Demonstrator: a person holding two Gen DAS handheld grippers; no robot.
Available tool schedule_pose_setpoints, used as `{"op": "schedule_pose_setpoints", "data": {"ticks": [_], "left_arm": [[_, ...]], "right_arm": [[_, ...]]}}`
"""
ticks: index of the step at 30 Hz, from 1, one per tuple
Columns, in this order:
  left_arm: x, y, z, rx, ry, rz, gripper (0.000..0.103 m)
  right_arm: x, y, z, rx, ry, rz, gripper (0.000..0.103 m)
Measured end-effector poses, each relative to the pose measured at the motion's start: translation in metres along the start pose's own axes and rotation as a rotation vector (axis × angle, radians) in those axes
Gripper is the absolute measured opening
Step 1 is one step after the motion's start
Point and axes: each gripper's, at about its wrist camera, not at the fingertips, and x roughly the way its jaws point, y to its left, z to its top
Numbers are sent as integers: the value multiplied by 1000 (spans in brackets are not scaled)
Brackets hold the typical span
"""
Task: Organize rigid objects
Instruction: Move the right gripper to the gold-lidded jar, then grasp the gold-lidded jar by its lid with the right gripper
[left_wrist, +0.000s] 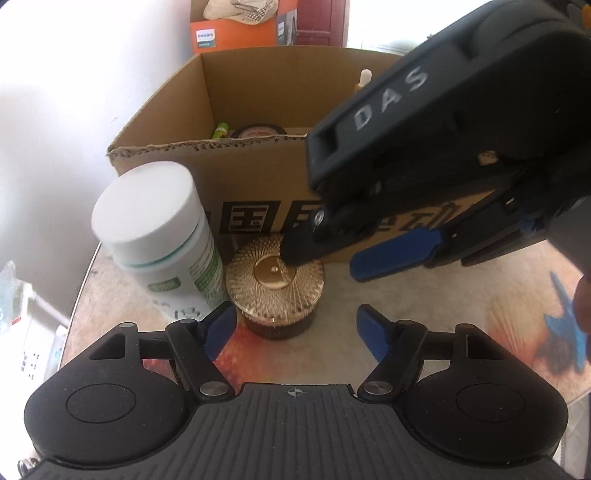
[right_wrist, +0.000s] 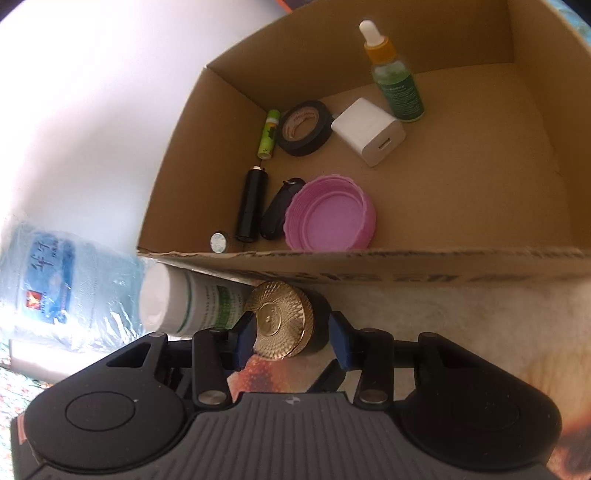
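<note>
Against the white wall, your open brown cardboard box sits on the patterned tabletop, holding a pink plastic lid, a white charger cube and a roll of black tape. Just in front of it, beside the white-capped pill bottle, stands the small jar with a ribbed gold lid. Your right gripper has its 2 fingers flanking that lid with a gap on one side, while your left gripper hangs spread apart and empty just before the jar.

left wrist: steep, close | right wrist: steep, close; shared: cardboard box
</note>
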Motion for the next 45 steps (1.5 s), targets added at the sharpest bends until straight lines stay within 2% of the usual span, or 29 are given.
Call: {"op": "schedule_pose_setpoints", "data": {"ticks": [9, 18, 26, 31, 39, 43, 45], "left_arm": [[6, 2, 7, 31, -7, -16, 72], [-5, -27, 5, 83, 4, -140, 72], [-17, -65, -2, 155, 15, -258, 72], [-19, -66, 2, 196, -1, -219, 72], [-2, -71, -2, 203, 32, -220, 71], [10, -75, -3, 203, 52, -226, 59], [10, -75, -4, 201, 48, -225, 58]], "right_arm": [[16, -1, 7, -27, 50, 15, 41], [-16, -28, -9, 6, 84, -55, 41], [-53, -65, -31, 99, 74, -107, 41], [-62, -72, -34, 125, 38, -98, 41], [-56, -76, -31, 148, 32, -93, 42], [-51, -75, -31, 159, 25, -72, 45], [-50, -76, -31, 166, 22, -62, 45]]}}
